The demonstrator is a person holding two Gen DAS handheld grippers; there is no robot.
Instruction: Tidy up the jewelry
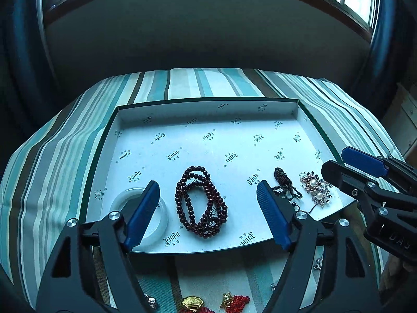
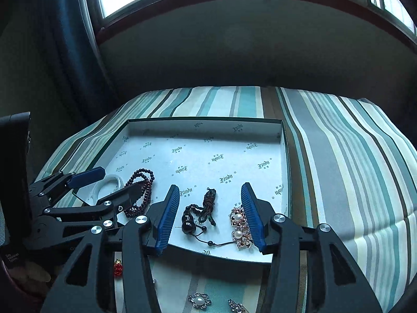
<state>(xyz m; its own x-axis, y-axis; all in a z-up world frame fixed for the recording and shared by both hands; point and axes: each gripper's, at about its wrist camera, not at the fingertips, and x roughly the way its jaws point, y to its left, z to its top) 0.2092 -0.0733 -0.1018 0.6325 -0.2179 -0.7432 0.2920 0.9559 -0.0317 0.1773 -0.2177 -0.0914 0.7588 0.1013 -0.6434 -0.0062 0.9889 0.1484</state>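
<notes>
The left gripper (image 1: 208, 211) hangs over the near edge of the shallow printed box lid (image 1: 208, 109) with its jaws spread wide and nothing between the pads; the dark red bead strand (image 1: 200, 203) lies coiled on the lid floor straight ahead of it, its long axis running away from the gripper, and the white bangle (image 1: 166, 224) sits just left, partly hidden by the left finger. The right gripper (image 2: 211, 216) is parted about halfway and also holds nothing: the black cord necklace (image 2: 200, 211) lies in the lid directly below the gap, and the pearl flower brooches (image 2: 238, 228) lie just beside the right finger. Everything in the lid looks placed. What remains, judging by the layout, lies on the striped cloth (image 2: 338, 156) nearer than the lid: a pearl flower brooch (image 2: 199, 301) under the right gripper, and gold-and-red knotted charms (image 1: 208, 304) under the left gripper. Each gripper would have to draw back toward the person, the right being nearer the brooch.
</notes>
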